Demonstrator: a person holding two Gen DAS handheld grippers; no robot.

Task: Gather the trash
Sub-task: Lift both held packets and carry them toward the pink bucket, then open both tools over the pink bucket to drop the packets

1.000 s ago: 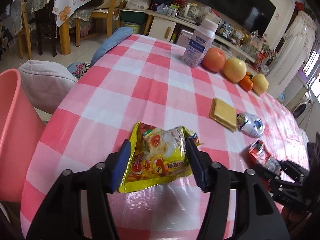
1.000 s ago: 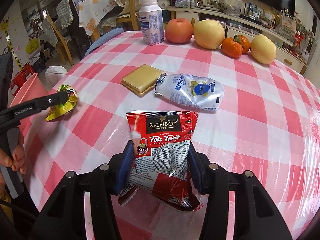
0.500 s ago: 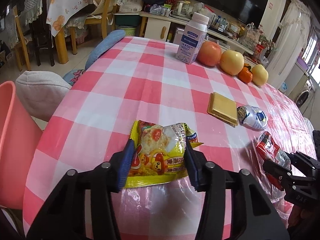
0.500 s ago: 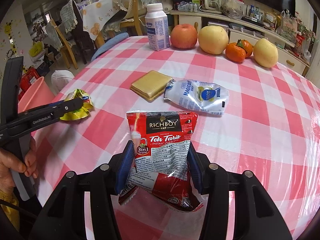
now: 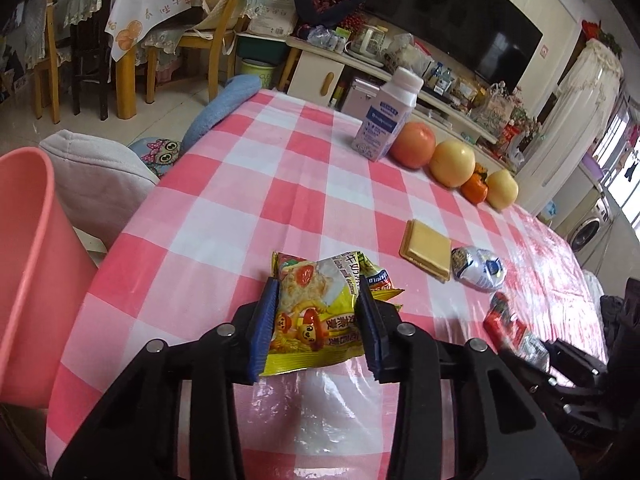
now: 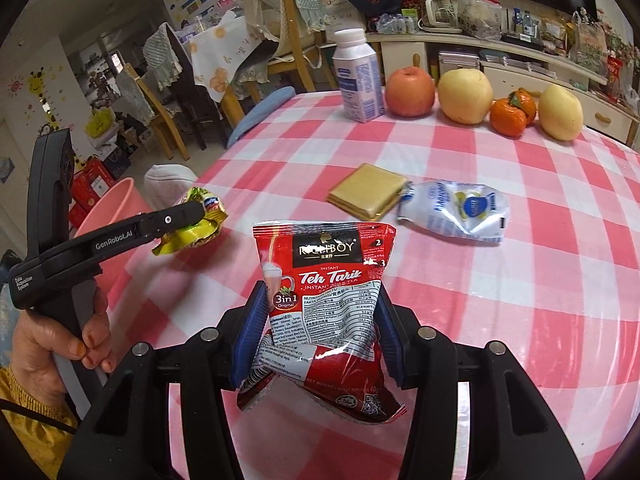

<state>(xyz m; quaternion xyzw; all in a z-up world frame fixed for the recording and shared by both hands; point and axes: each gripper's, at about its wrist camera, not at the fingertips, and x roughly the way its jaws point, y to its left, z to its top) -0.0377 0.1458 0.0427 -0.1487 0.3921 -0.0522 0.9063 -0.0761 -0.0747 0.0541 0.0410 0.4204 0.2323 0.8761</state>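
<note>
The left hand-held gripper is clamped on a yellow snack wrapper, lifted above the desk near the pink bin. The right hand-held gripper is clamped on a red tea sachet, farther from that bin.

Between the left gripper's blue pads sits a yellow wrapper, between the right gripper's a red-and-white sachet, beyond them pink-and-white checked cloth.
</note>
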